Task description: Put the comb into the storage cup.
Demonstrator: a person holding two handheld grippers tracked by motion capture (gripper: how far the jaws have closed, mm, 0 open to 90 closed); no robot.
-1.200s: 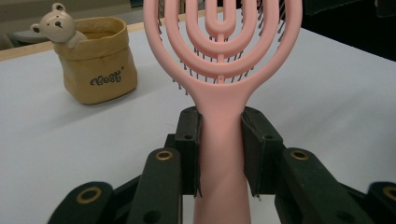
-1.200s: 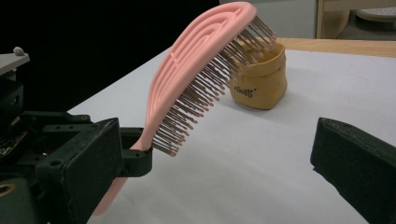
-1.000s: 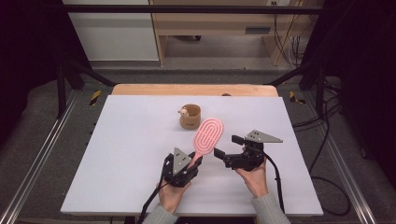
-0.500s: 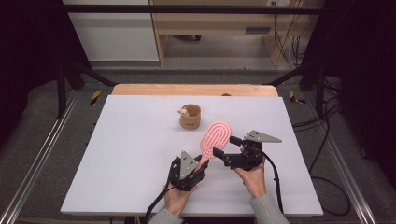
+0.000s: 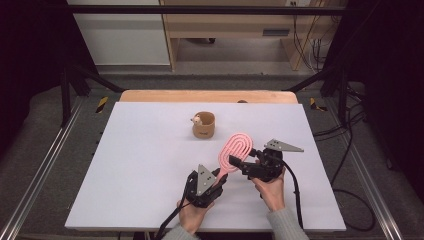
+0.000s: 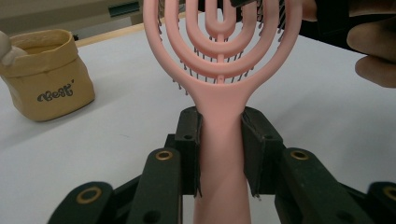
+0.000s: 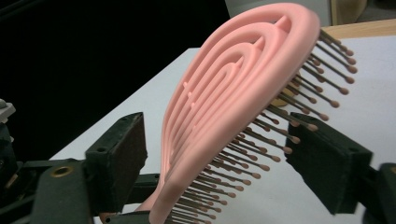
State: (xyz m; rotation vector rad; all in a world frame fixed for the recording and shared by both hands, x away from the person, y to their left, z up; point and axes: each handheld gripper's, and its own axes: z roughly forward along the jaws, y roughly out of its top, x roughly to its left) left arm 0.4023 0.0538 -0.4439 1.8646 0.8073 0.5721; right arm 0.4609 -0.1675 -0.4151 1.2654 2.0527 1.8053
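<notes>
Left gripper (image 5: 216,179) up in the high view has the pink hairbrush (image 5: 235,150) by its handle, brush head angled up over the white table (image 5: 140,165), with the right gripper (image 5: 239,162) right beside the head. A small tan bag (image 5: 204,125) sits farther back. Left gripper view: jaws clamped tight on the handle (image 6: 222,154), bag (image 6: 46,77) off to the left. Right gripper view: jaws spread wide either side of the brush head (image 7: 233,102), not touching it, bristles pointing at the right-hand jaw.
</notes>
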